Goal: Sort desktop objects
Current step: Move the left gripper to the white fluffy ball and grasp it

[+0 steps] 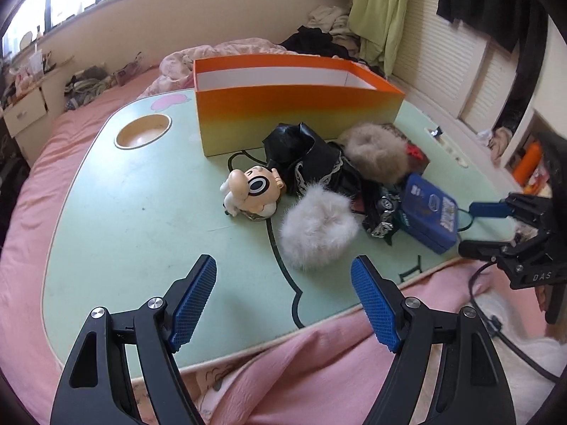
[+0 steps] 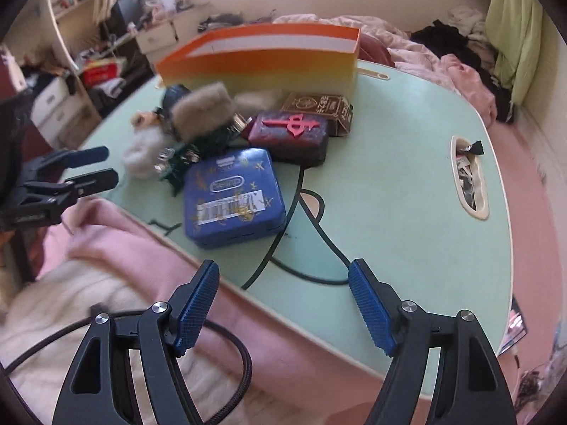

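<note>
An orange-to-yellow open box [image 1: 297, 109] stands at the back of the mint-green lap table [image 1: 141, 212]. In front of it lie a cartoon figure [image 1: 251, 191], a black garment [image 1: 312, 156], a white fluffy piece [image 1: 319, 226], a grey-brown fluffy piece [image 1: 375, 152] and a blue tin [image 1: 428, 212]. The right wrist view shows the blue tin [image 2: 234, 198], a dark block with a red character [image 2: 290, 134] and a brown packet [image 2: 319, 106]. My left gripper [image 1: 283, 304] is open and empty over the table's near edge. My right gripper [image 2: 283, 304] is open and empty at the near edge, short of the tin.
The table sits on a pink bed [image 1: 53, 163]. A round cup recess [image 1: 141, 136] is at the table's left, a slot with small items [image 2: 469, 180] at its right. A black cable [image 2: 230, 382] runs under the right gripper. Clothes are piled behind the box.
</note>
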Demonstrator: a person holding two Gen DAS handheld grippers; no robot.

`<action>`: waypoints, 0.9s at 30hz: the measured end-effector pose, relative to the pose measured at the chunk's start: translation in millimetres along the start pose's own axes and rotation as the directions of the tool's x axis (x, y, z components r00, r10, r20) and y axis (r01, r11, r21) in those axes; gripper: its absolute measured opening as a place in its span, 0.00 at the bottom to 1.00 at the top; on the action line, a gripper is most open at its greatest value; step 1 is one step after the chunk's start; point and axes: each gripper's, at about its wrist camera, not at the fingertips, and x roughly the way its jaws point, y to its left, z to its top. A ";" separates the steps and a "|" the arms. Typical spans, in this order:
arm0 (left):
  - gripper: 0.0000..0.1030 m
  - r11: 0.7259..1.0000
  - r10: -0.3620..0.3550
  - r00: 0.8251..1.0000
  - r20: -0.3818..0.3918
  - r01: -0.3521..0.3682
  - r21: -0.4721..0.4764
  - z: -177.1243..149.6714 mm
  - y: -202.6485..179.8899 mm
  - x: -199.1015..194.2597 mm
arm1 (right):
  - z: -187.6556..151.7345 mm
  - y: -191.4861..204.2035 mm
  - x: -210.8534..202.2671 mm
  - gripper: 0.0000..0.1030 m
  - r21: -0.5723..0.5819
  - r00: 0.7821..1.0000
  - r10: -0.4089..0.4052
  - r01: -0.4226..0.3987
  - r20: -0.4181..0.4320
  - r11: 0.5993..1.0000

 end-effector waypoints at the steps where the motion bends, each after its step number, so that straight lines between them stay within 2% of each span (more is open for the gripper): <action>1: 0.76 1.000 0.012 1.000 0.001 -0.012 0.007 0.4 -2.1 3.5 | 1.4 3.4 2.8 0.71 -0.001 1.000 -0.018 0.018 0.015 1.000; 4: 0.76 1.000 0.008 1.000 0.008 -0.008 -0.010 2.1 -3.2 12.7 | 13.3 12.3 11.3 0.65 0.004 0.999 -0.010 0.009 0.051 1.000; 6: 0.76 0.999 0.049 0.998 0.029 -0.048 -0.020 2.7 -3.5 16.1 | 21.6 15.1 17.1 0.61 0.019 0.998 0.006 -0.008 0.063 1.000; 9: 0.76 0.996 0.081 0.996 0.048 -0.079 -0.043 2.3 -1.8 18.4 | 23.9 15.1 14.2 0.61 0.079 0.995 0.037 -0.044 0.089 0.996; 11: 0.76 0.995 0.094 0.994 0.064 -0.091 -0.043 -1.2 -2.0 17.4 | 13.8 15.6 4.4 0.61 0.103 0.993 0.019 -0.032 0.116 0.994; 13: 0.79 0.991 0.132 0.987 0.087 -0.130 -0.031 -6.0 -3.1 17.6 | 1.4 20.2 -2.6 0.68 0.110 0.989 -0.014 -0.003 0.150 0.994; 14: 0.88 0.990 0.139 0.986 0.095 -0.137 -0.027 -6.5 -4.0 18.3 | -5.9 24.9 -1.4 0.79 0.102 0.988 -0.029 0.014 0.152 0.995; 16: 1.00 0.992 0.127 0.988 0.082 -0.126 -0.018 -7.4 -6.7 23.0 | -13.0 35.8 4.7 0.87 0.046 0.982 -0.082 0.075 0.169 0.996; 17: 1.00 0.993 0.118 0.990 0.079 -0.117 -0.009 -6.6 -7.9 23.9 | -12.6 39.9 6.4 0.91 0.031 0.981 -0.078 0.073 0.180 0.997; 23: 1.00 0.995 0.102 0.990 0.093 -0.103 0.002 -5.9 -9.9 24.3 | -6.6 36.3 11.2 1.00 0.040 0.982 -0.079 0.073 0.174 0.997; 27: 1.00 0.995 0.102 0.990 0.094 -0.103 0.004 -5.8 -10.2 25.0 | -7.1 34.0 11.4 1.00 0.039 0.982 -0.078 0.072 0.174 0.997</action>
